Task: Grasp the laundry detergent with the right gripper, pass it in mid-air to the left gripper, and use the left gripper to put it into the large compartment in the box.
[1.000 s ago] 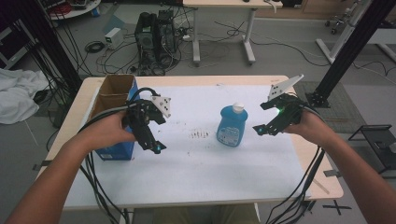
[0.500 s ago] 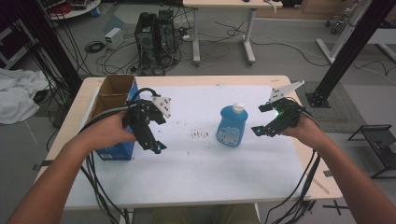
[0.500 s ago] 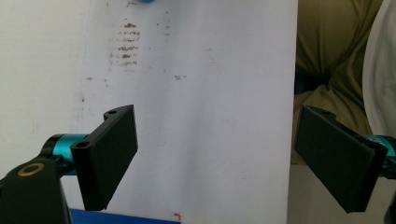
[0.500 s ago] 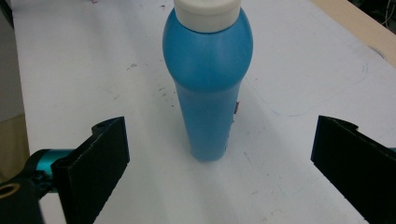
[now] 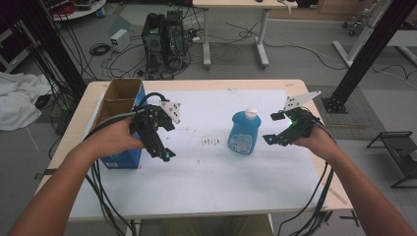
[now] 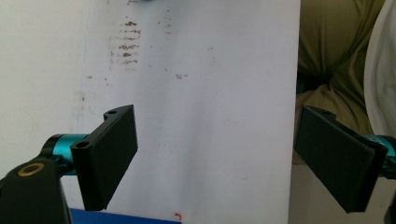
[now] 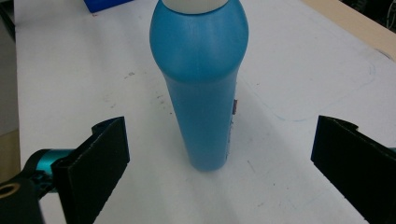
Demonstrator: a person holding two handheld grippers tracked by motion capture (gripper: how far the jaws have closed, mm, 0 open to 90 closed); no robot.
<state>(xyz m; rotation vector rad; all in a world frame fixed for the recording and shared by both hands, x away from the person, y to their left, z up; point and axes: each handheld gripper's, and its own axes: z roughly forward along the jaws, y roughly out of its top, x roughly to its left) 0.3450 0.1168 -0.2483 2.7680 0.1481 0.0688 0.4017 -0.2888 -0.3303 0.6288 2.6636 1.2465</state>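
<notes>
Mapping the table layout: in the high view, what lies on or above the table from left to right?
Open cardboard box with blue sides → left gripper → blue plastic bottle with white cap → right gripper.

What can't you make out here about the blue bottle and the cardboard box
- Blue bottle: label print too small in the high view; its cap is cut off by the top edge in the right gripper view.
- Cardboard box: near end hidden by the left gripper and hand in the high view; contents not visible.

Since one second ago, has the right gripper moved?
Yes. The right gripper has moved slightly toward the blue bottle, which stands in place.
</notes>
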